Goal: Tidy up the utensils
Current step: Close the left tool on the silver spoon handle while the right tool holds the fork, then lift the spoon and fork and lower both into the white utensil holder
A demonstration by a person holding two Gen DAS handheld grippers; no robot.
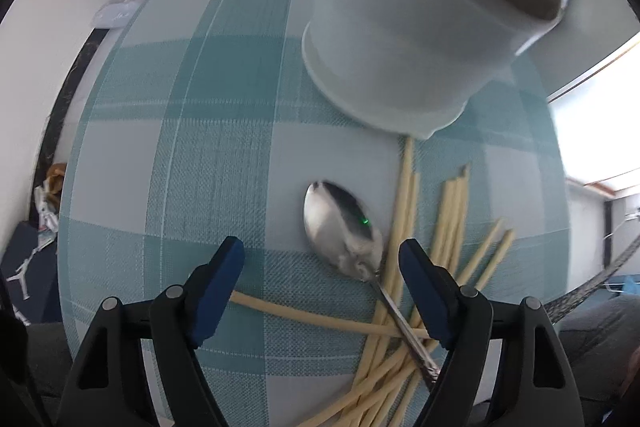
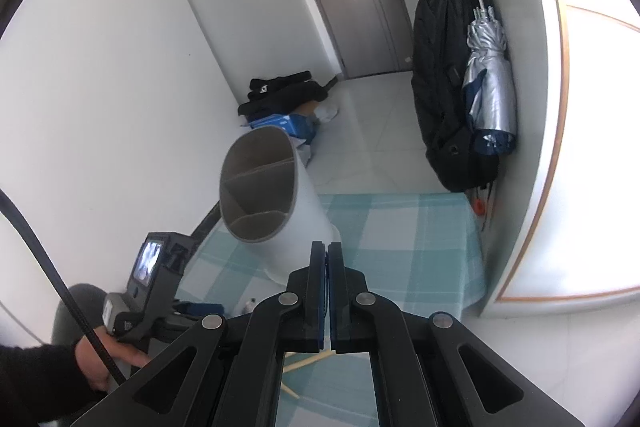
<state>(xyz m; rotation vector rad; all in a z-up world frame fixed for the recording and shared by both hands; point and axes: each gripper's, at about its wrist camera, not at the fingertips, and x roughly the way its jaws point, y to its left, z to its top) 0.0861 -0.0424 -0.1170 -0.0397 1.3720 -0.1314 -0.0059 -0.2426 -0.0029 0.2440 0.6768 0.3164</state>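
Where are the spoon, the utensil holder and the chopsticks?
spoon (image 1: 340, 223): left wrist view, on the bowl.
utensil holder (image 2: 256, 187): right wrist view, on the inner divider.
chopsticks (image 1: 450, 223): left wrist view, mid-shaft of the pale bundle.

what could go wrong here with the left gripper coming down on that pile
The left gripper is open over the spoon, whose handle lies tangled among the crossed chopsticks; closing here may pinch a stick too, or flick the pile. The utensil holder stands close behind, so a lifted spoon might knock it.
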